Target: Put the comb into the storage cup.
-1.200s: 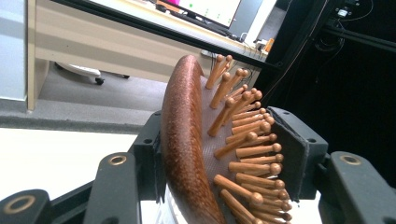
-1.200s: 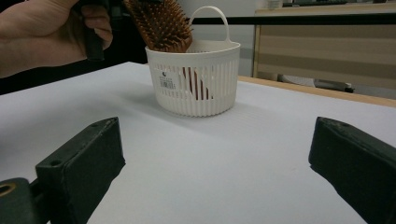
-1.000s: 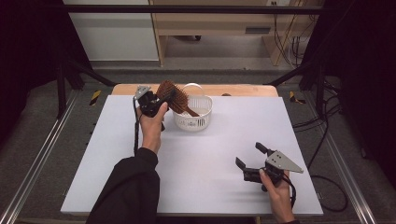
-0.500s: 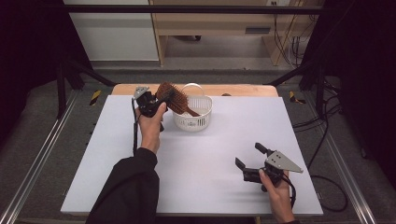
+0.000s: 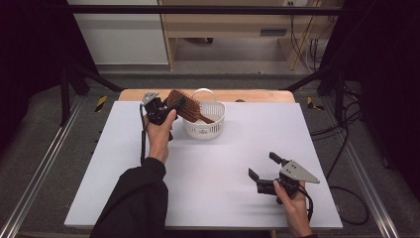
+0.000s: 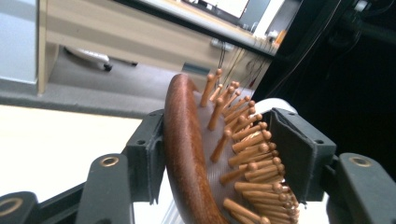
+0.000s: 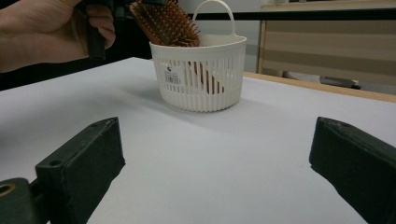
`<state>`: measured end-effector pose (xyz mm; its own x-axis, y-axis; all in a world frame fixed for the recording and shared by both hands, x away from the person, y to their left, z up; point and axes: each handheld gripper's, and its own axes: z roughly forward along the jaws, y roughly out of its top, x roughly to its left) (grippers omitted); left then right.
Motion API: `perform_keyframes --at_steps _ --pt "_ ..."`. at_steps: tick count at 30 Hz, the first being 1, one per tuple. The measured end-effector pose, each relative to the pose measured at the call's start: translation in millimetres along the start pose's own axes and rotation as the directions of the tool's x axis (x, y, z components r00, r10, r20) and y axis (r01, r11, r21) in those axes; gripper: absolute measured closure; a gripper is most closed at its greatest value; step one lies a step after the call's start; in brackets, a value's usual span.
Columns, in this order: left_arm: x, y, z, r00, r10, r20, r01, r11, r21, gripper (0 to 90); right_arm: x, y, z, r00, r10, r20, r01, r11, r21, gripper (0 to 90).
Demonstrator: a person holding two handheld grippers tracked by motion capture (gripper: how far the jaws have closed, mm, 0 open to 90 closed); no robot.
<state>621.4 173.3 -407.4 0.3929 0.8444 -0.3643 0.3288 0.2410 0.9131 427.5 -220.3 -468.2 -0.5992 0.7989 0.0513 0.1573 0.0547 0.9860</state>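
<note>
My left gripper [image 5: 166, 110] is clamped on the brush [image 5: 184, 105] at the far left of the table [image 5: 208, 183]. In the left gripper view the brush head [image 6: 201, 158] sits between the two jaws: the left jaw presses on its smooth wooden back, and the right jaw bears on the tips of the bristles [image 6: 243, 140]. The head stands on edge in the grip, bristles facing the right jaw.

In the high view the brush slants from my left gripper down into the basket [image 5: 204, 129], with the head at the basket's left rim and the handle end inside. The right gripper view shows the same: the bristled head rises above the basket rim [image 7: 201, 44], and the handle shows through the slotted wall.

My right gripper [image 5: 265, 171] is held just above the near right part of the table, well apart from the basket. Its jaws stand wide, with nothing between them, and point toward the basket.
</note>
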Motion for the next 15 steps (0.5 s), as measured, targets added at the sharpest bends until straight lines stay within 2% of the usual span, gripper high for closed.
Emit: perform_keyframes --at_steps 3,6,8,10,15 --pt "0.9 -1.5 -0.9 0.9998 0.015 -0.012 -0.016 0.9998 -0.012 35.0 -0.7 0.4 -0.3 1.0000 0.002 0.001 -0.002 1.000 -0.005 3.4" --pt "0.1 0.4 -3.5 0.9972 0.057 -0.050 -0.057 0.9983 -0.012 30.5 -1.3 0.6 -0.4 1.0000 0.004 0.001 -0.004 1.000 -0.006 3.4" --pt "1.9 1.0 -5.7 0.9967 0.070 -0.041 -0.070 0.9974 -0.014 28.1 -1.5 0.5 -0.1 1.0000 0.005 0.001 -0.005 1.000 -0.006 3.3" --pt "1.8 2.1 -7.8 0.9938 0.097 -0.054 -0.099 0.9949 -0.023 28.0 -1.2 0.6 -0.3 1.0000 0.005 0.001 -0.005 1.000 -0.006 3.3" --pt "-2.2 6.2 -12.1 0.9857 0.161 -0.051 -0.163 0.9857 -0.043 23.1 -1.0 0.5 -0.5 1.0000 0.001 0.003 -0.001 1.000 -0.007 3.2"
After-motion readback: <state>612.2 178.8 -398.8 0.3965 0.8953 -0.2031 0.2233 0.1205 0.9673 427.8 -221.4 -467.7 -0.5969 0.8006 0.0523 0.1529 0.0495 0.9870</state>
